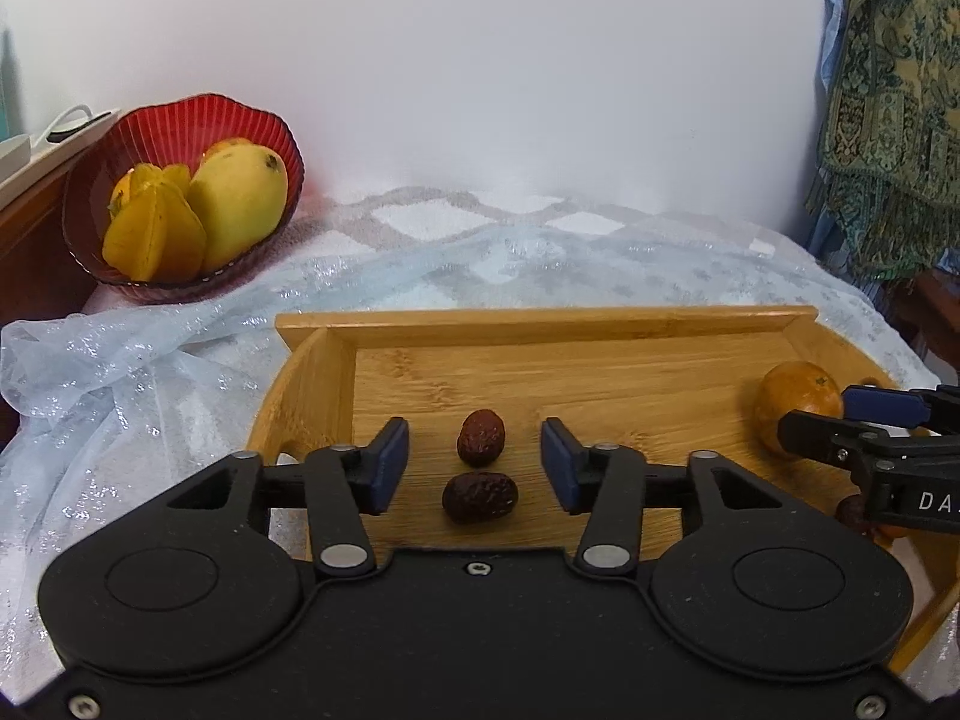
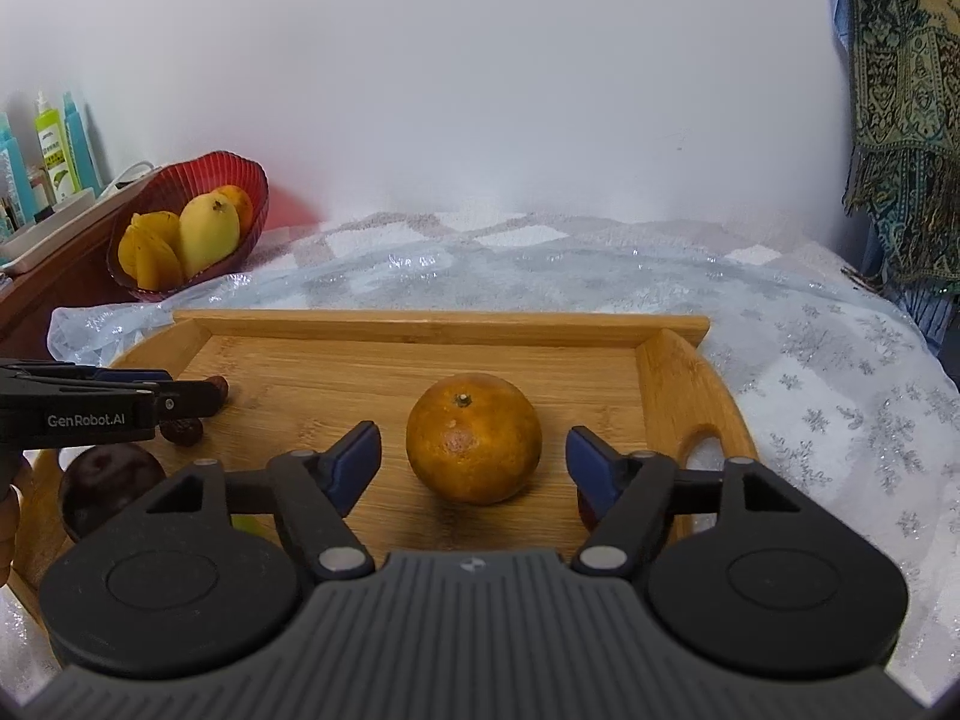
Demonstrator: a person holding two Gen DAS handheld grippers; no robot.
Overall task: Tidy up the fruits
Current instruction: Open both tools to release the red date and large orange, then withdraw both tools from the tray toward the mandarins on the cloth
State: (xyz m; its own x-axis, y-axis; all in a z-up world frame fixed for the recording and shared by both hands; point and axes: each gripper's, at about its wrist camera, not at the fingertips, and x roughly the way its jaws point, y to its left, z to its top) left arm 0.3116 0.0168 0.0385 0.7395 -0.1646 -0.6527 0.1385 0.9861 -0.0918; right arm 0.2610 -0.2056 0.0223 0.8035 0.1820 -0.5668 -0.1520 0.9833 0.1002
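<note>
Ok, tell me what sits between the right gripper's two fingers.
In the right wrist view, the orange sits on the wooden tray between the open right gripper fingers, untouched.

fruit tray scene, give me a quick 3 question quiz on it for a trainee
1. True or false: the right gripper is shut on the orange.
2. How many dates lie between the fingers of the left gripper?
3. Where is the mango? A) on the wooden tray B) in the red bowl C) on the cloth

Key: 1 false, its jaws are open with the orange between them, untouched. 2 two. 3 B.
</note>
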